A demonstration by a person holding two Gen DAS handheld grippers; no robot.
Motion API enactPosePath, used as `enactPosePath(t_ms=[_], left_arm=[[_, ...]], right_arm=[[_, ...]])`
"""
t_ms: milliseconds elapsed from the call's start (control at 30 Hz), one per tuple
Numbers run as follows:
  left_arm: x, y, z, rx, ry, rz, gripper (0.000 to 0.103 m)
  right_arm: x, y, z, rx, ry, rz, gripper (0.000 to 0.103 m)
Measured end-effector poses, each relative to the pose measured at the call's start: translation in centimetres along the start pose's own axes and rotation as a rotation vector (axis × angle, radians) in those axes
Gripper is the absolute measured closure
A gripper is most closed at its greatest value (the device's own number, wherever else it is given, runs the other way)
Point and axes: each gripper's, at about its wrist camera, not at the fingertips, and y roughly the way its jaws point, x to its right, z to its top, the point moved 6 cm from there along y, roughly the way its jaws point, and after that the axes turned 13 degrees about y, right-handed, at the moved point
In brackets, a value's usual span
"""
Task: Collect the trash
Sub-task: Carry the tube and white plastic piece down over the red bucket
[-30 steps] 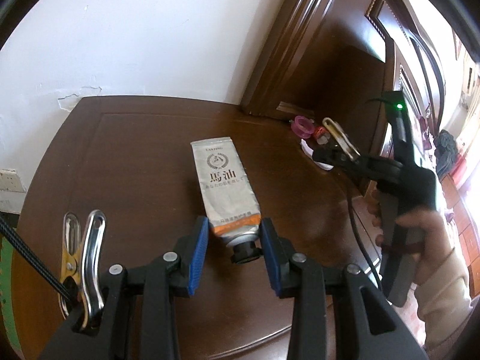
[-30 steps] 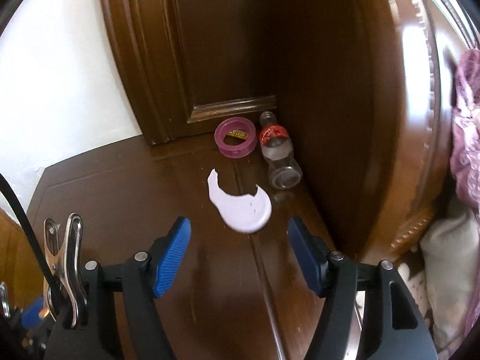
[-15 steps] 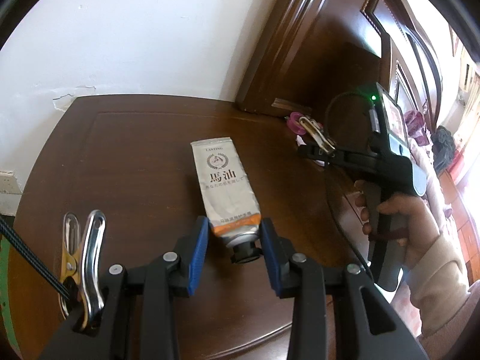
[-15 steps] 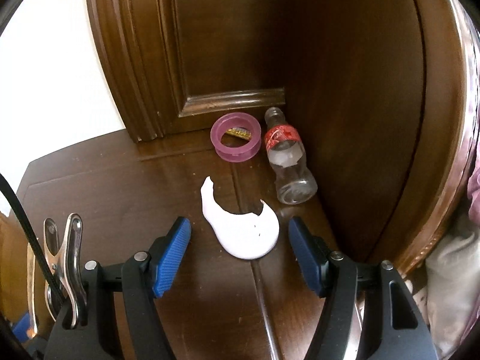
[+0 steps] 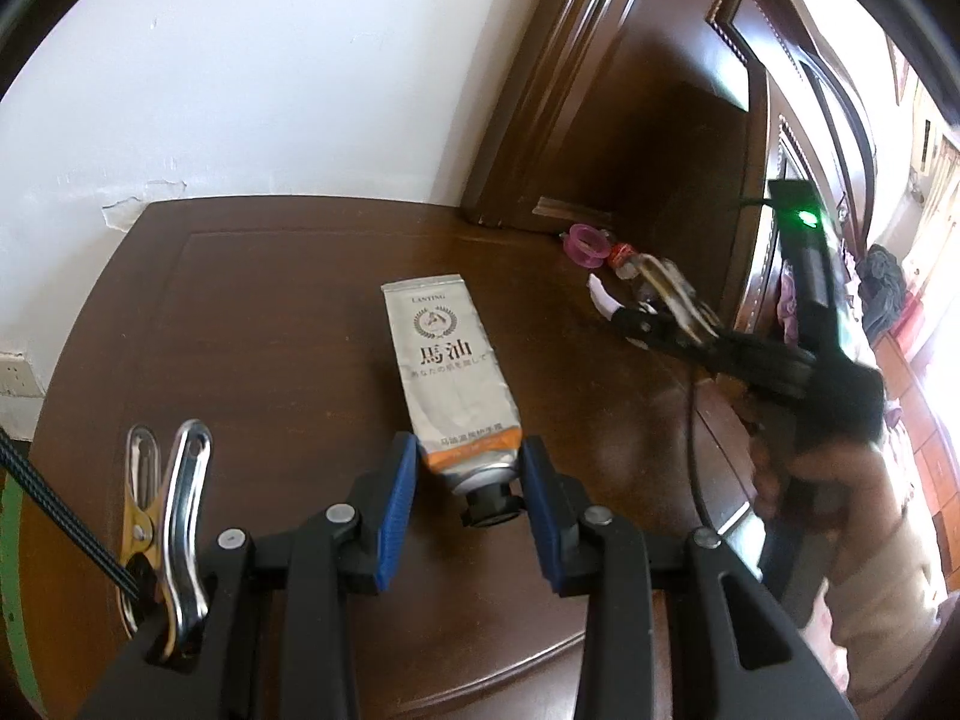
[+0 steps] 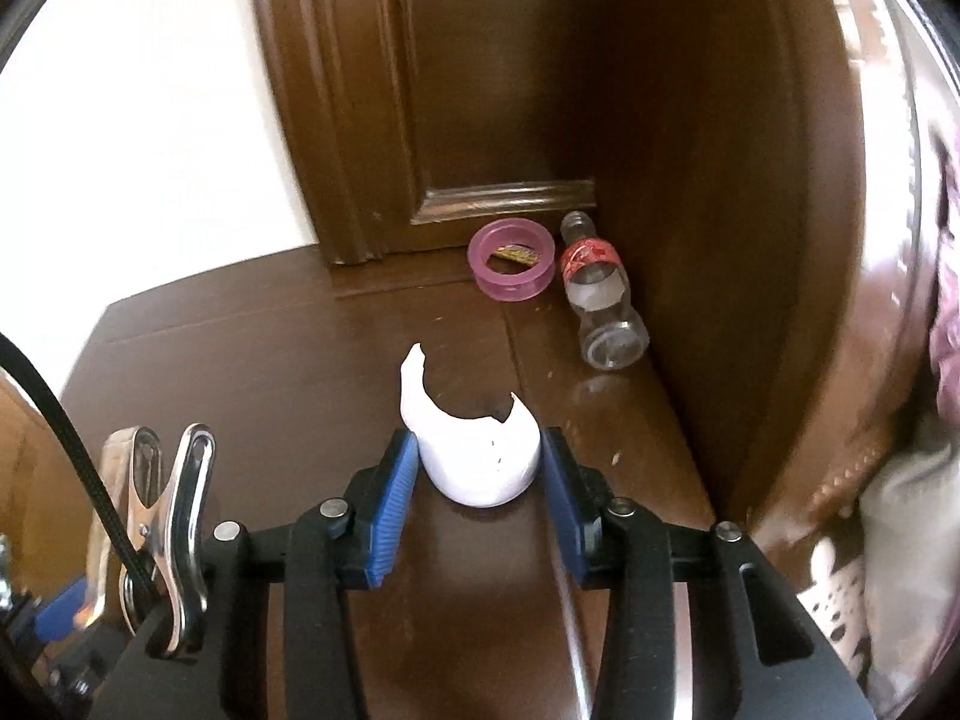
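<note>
A silver cream tube with an orange band and black cap lies on the dark wooden top. My left gripper is open, its blue pads on either side of the tube's cap end. A white broken shell-like piece lies on the wood. My right gripper is open, its pads close on either side of the piece. In the left wrist view the right gripper reaches over that white piece.
A pink tape ring and an empty clear bottle with a red label lie in the back corner against the dark wooden panels. A white wall stands behind the table. Cloth lies to the right.
My right gripper moved forward and down, so the white piece now sits between its pads. The left gripper stayed around the tube's cap end.
</note>
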Motion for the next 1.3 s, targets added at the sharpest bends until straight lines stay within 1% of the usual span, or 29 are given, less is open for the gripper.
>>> enactPosePath(t_ms=[167,400,500,667,800,900,967,1033,1133,1233,1300], left_arm=[[0.8,-0.4,-0.1,0.008,0.014,-0.010,0.067],[2.5,-1.2,-0.3,0.016,0.046,-0.047,0.067],[3.1,-1.5,-0.3,0.020,0.054,-0.060,0.067],[4.5,-2.3,-0.7,0.024,0.076,-0.089,0.067],[5.6,-3.1,-1.0,0.037,0.103,-0.101,0.067],[6.3,-3.8,-1.3,0.039,0.112,-0.126,0.067],[6.8,-4.4,-1.6,0.045,0.125,-0.128,0.067],[7.5,-5.2,-1.9,0.042,0.138,-0.157,0.067],[9.1,-6.6,-2.8,0.033,0.148,-0.242,0.067],[10.9,-7.7,-4.1,0.018,0.173,-0.284,0.067],[11.8,-8.3,-5.1,0.006,0.188,-0.292,0.067]], right_arm=[[0.6,-3.4,-2.2,0.023,0.025,0.056,0.060],[2.1,-7.2,-5.9,0.048,0.067,0.101,0.060],[3.2,-9.3,-7.6,0.077,0.097,0.116,0.060],[4.2,-13.0,-9.9,0.121,0.167,0.168,0.060],[4.9,-16.6,-11.9,0.159,0.193,0.179,0.060],[5.8,-19.1,-13.8,0.182,0.217,0.178,0.060],[6.3,-20.3,-15.0,0.190,0.230,0.171,0.060],[6.6,-21.4,-16.4,0.194,0.233,0.161,0.060],[7.3,-23.5,-18.2,0.213,0.244,0.153,0.060],[8.1,-26.1,-20.1,0.237,0.262,0.156,0.060],[8.8,-27.9,-21.3,0.255,0.267,0.145,0.060]])
